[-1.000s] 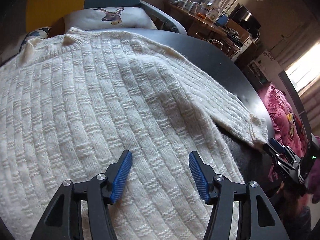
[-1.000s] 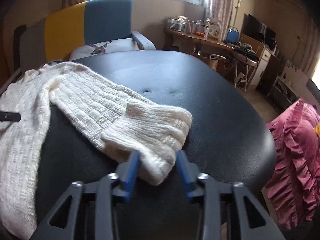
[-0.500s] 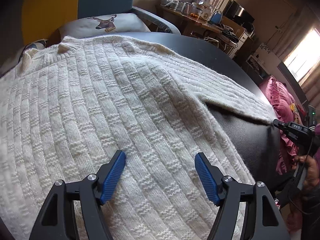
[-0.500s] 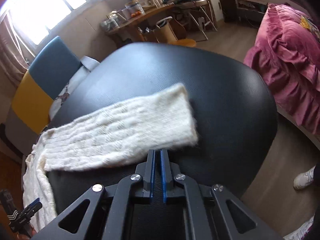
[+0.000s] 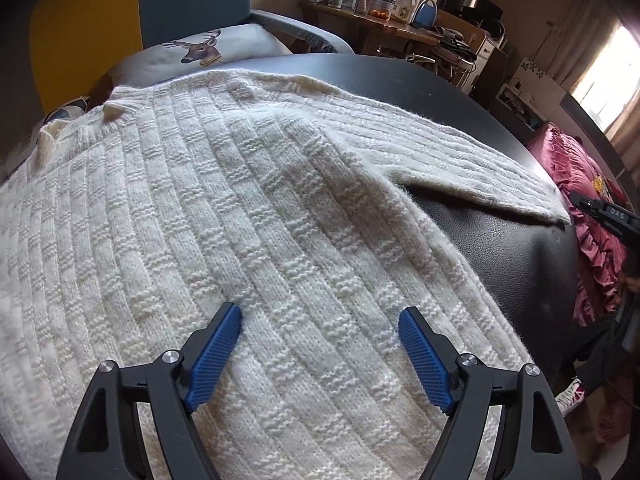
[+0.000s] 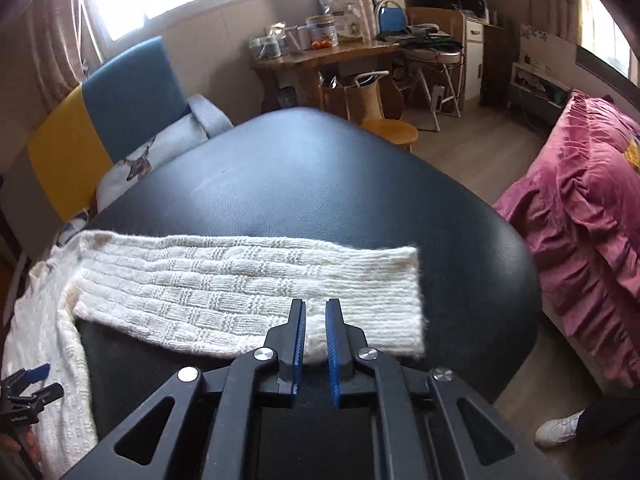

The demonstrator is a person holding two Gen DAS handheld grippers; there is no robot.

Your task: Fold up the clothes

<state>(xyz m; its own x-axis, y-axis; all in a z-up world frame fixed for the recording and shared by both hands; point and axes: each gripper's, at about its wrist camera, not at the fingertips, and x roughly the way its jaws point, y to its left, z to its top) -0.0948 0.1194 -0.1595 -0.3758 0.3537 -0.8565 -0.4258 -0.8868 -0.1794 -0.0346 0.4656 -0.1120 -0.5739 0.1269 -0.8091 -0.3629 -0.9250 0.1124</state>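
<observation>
Where it lies spread on the black padded table (image 6: 320,184), the cream sweater (image 5: 224,216) shows a chunky knit of raised ribs and small basket-weave blocks. Its body runs lengthwise away from the left gripper (image 5: 320,340), collar at the far end, near a deer-print cushion (image 5: 200,46). One sleeve (image 6: 248,284) stretches flat and straight across the table, its long axis crosswise to the right gripper (image 6: 315,332), cuff toward a pink ruffled bed cover (image 6: 580,240). The left jaws have just been opening and stand wide above the knit, gripping nothing. The right jaws are nearly closed, pinching the sleeve's near edge by the cuff.
</observation>
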